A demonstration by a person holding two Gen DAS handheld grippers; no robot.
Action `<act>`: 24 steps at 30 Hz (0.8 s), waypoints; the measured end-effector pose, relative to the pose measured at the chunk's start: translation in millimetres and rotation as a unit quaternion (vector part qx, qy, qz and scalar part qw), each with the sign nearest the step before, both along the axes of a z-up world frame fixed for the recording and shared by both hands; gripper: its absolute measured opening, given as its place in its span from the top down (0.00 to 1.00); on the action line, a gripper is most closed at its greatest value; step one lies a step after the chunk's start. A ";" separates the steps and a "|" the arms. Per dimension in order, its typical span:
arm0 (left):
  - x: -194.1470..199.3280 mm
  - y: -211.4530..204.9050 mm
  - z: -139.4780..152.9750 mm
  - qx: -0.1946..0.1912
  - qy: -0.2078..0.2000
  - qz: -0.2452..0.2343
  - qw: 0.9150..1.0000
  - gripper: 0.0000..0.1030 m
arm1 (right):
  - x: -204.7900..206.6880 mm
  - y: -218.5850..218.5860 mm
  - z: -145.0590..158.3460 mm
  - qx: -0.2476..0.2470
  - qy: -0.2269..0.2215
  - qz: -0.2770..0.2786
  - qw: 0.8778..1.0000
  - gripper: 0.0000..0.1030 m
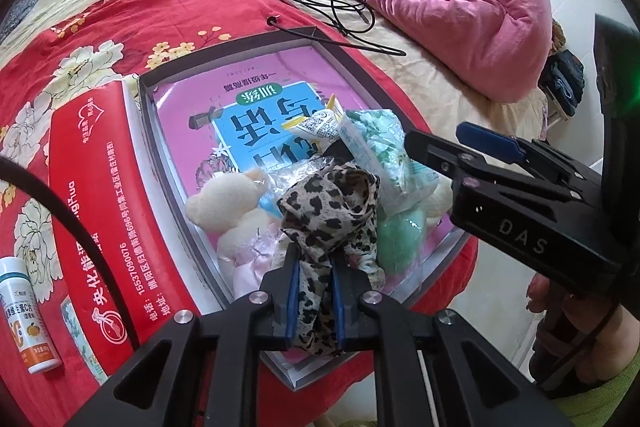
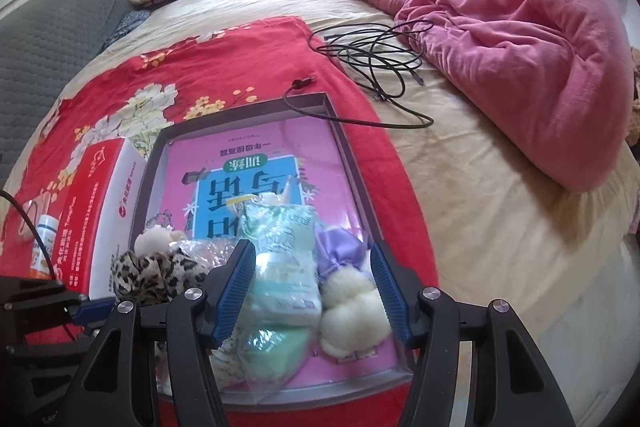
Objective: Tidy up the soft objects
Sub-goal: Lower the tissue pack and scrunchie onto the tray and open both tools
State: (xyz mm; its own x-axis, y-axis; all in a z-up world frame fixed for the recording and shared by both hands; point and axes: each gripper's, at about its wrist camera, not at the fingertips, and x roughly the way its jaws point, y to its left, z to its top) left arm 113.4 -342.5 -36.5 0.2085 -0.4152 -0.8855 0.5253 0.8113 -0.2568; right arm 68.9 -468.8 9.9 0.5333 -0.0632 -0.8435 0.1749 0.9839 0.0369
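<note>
A grey-rimmed tray (image 1: 145, 115) with a pink book as its floor lies on a red floral cloth. In its near end lie a cream plush toy (image 1: 224, 203), a green packet (image 1: 384, 155), a green soft ball (image 1: 400, 235) and a yellow sachet (image 1: 308, 125). My left gripper (image 1: 314, 281) is shut on a leopard-print cloth (image 1: 332, 211), held above the tray's near end. My right gripper (image 2: 312, 287) is open above the green packet (image 2: 286, 259) and a cream pompom with a purple bow (image 2: 348, 287); it also shows in the left wrist view (image 1: 460, 143). The leopard-print cloth (image 2: 148, 275) shows at the left.
A red and white box (image 1: 96, 195) lies left of the tray, with a white pill bottle (image 1: 30, 315) beyond it. A black cable (image 2: 376, 67) is coiled on the beige sheet behind the tray. A pink duvet (image 2: 520, 39) is heaped at the right.
</note>
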 end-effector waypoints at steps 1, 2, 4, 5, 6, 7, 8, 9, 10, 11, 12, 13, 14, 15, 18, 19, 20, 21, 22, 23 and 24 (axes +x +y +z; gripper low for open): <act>0.2 0.4 0.5 -0.001 0.000 0.002 1.000 0.86 | -1.2 -0.3 0.3 -0.002 0.001 -0.001 1.000 0.40; 0.5 0.5 0.7 0.000 -0.001 0.002 1.000 0.85 | -2.3 -0.5 0.7 -0.003 0.001 0.000 1.000 0.40; 0.8 1.2 1.7 0.006 -0.004 0.005 1.000 0.82 | -3.0 -0.6 0.6 -0.004 0.002 0.000 1.000 0.40; 1.3 2.2 2.4 0.006 -0.006 0.008 1.000 0.82 | -3.1 -0.6 0.9 -0.004 0.002 0.001 1.000 0.40; 2.0 3.2 3.5 0.005 -0.007 0.010 1.000 0.82 | -3.7 -0.3 1.6 -0.004 0.001 0.001 1.000 0.40; 3.0 4.3 4.7 0.005 -0.009 0.013 1.000 0.81 | -4.3 -0.2 2.1 -0.004 0.000 0.001 1.000 0.40; 3.8 5.6 6.3 0.006 -0.013 0.018 1.000 0.79 | -4.3 0.0 2.0 -0.003 0.001 0.001 1.000 0.40; 4.5 6.0 7.3 0.006 -0.015 0.019 1.000 0.78 | -4.5 0.1 2.3 -0.004 0.001 0.000 1.000 0.40; 5.6 7.3 8.5 0.006 -0.018 0.022 1.000 0.76 | -5.0 0.2 3.0 -0.005 0.001 -0.001 1.000 0.40; 6.6 8.4 9.5 0.007 -0.021 0.027 0.999 0.74 | -5.0 0.3 3.1 -0.004 0.000 -0.001 1.000 0.40; 7.5 9.1 9.9 0.010 -0.022 0.030 0.999 0.71 | -5.3 0.2 3.7 -0.004 0.001 -0.001 1.000 0.40; 8.5 9.2 9.2 0.013 -0.020 0.031 0.999 0.64 | -5.8 0.4 4.4 -0.005 0.001 -0.002 1.000 0.40; 9.1 9.3 8.6 0.015 -0.018 0.031 0.999 0.57 | -5.8 0.6 4.9 -0.005 0.000 -0.002 1.000 0.40; 8.7 10.2 9.0 0.015 -0.020 0.031 0.999 0.56 | -6.0 0.9 5.8 -0.005 -0.001 -0.001 1.000 0.40; 7.8 12.8 11.0 0.010 -0.023 0.035 0.999 0.55 | -6.5 1.5 8.2 -0.007 -0.003 -0.001 1.000 0.40; 7.7 13.2 11.8 0.010 -0.023 0.036 0.999 0.55 | -6.9 1.6 9.1 -0.007 -0.003 -0.001 1.000 0.40; 7.5 13.7 12.9 0.010 -0.026 0.036 0.999 0.55 | -7.1 1.6 10.3 -0.007 -0.005 -0.001 1.000 0.40; 7.3 14.0 13.7 0.010 -0.027 0.036 0.999 0.55 | -7.5 1.8 11.2 -0.006 -0.005 -0.001 1.000 0.40; 7.2 14.3 14.9 0.012 -0.028 0.037 0.999 0.55 | -7.8 1.8 11.9 -0.007 -0.006 -0.001 1.000 0.40; 7.3 15.0 16.1 0.011 -0.030 0.038 0.999 0.55 | -8.0 2.2 12.7 -0.008 -0.006 -0.001 1.000 0.40; 7.4 16.0 17.8 0.011 -0.033 0.040 0.999 0.54 | -8.3 2.5 13.5 -0.010 -0.006 -0.002 1.000 0.40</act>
